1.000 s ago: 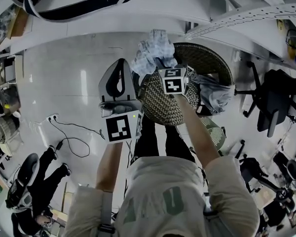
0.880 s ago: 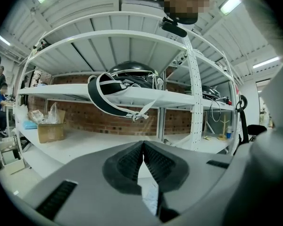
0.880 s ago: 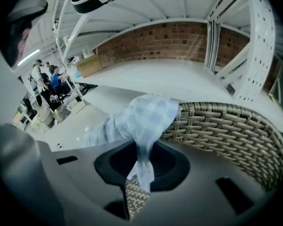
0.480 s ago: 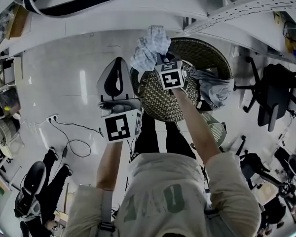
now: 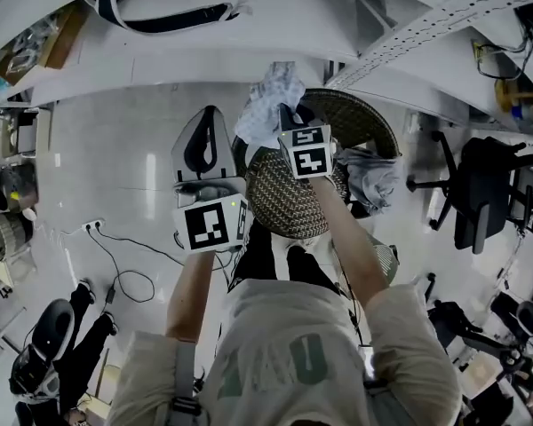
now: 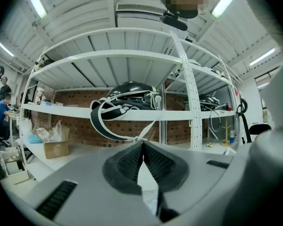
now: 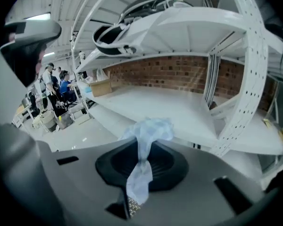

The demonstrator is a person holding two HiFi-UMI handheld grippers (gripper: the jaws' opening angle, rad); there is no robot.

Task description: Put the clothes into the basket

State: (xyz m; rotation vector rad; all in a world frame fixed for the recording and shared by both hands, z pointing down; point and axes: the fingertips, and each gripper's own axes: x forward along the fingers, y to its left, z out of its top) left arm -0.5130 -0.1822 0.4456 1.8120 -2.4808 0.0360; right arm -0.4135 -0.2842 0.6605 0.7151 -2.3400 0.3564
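At the far left the pale floor (image 5: 115, 149) lies open, crossed only by a loose cable (image 5: 129, 256). The white shelf (image 5: 249, 56) spans the top edge, its board running close above both tools. The left gripper (image 6: 142, 147) has its jaws closed tip to tip with nothing between them, facing the shelf. To its right, the right gripper (image 7: 141, 161) has its jaws clamped on a pale blue cloth (image 7: 148, 128), which bunches up beyond the pads. In the head view that cloth shows over the far left rim of the wicker basket (image 5: 284, 202). A second garment (image 5: 373, 176) hangs over the basket's right rim. An office chair (image 5: 484, 185) crowds the right side.
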